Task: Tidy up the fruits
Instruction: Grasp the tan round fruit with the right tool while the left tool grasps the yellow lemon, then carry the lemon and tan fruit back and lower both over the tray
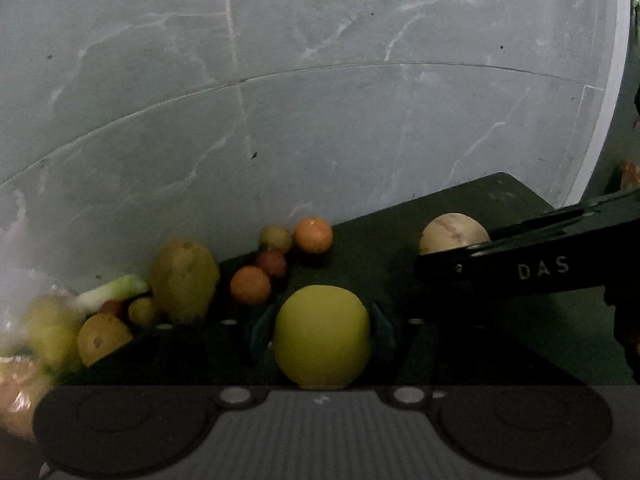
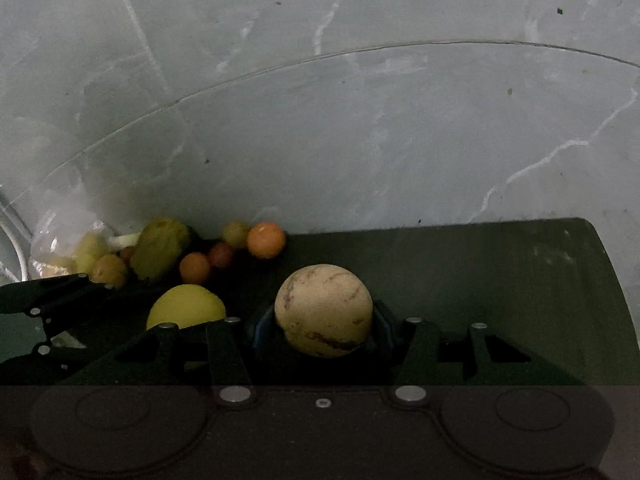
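So both grippers have a fruit each right now: the left gripper (image 1: pixel 322 336) has its jaws clamped on a yellow-green round fruit (image 1: pixel 322 336), and the right gripper (image 2: pixel 324 316) has its jaws closed around a tan speckled round fruit (image 2: pixel 324 310). Both are held just over a dark green mat (image 2: pixel 480 272) lying on the grey marble floor (image 2: pixel 360 120). Rest of the fruit sits in a loose pile at the mat's far left edge. I count two small orange ones (image 1: pixel 313 235) (image 1: pixel 250 285), one reddish one (image 1: pixel 272 263), a small greenish one (image 1: pixel 276 238) and a big olive-green oval one (image 1: pixel 184 280). Past those there's a clear plastic bag (image 2: pixel 60 240) with yellowish fruit in it, too blurry to count, plus a pale green stalk (image 1: pixel 112 288) poking out beside it.
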`<state>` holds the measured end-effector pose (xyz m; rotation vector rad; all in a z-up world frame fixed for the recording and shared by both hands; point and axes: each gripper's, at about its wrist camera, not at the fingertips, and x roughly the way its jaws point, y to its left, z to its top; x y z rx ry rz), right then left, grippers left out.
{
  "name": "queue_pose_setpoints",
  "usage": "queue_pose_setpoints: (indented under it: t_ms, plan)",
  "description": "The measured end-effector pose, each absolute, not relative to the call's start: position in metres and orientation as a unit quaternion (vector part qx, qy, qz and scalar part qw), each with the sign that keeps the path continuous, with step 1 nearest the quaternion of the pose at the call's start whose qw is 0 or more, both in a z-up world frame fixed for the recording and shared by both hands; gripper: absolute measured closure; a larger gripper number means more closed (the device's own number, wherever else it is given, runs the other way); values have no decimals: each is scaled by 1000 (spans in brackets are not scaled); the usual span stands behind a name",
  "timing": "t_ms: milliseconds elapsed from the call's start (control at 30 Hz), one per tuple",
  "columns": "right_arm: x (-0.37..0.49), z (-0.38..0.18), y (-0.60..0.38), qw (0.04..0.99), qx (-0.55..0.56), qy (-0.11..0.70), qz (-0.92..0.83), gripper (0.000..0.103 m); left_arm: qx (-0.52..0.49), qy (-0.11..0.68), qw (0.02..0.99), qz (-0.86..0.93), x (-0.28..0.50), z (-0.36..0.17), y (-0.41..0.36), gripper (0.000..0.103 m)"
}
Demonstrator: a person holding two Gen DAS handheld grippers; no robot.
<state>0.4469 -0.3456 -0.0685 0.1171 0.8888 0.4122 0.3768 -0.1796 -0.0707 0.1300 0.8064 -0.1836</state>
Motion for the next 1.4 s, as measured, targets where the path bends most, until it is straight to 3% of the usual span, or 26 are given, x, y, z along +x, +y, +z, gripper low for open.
queue_pose_setpoints:
  t_ms: [800, 1400]
  plan:
    - [348, -37, -329, 897, 42, 402, 182, 51, 56, 383, 915, -113, 333, -49, -161, 48]
    - [275, -30, -277, 873, 23, 426, 236, 51, -2, 383, 920, -84, 245, -21, -89, 50]
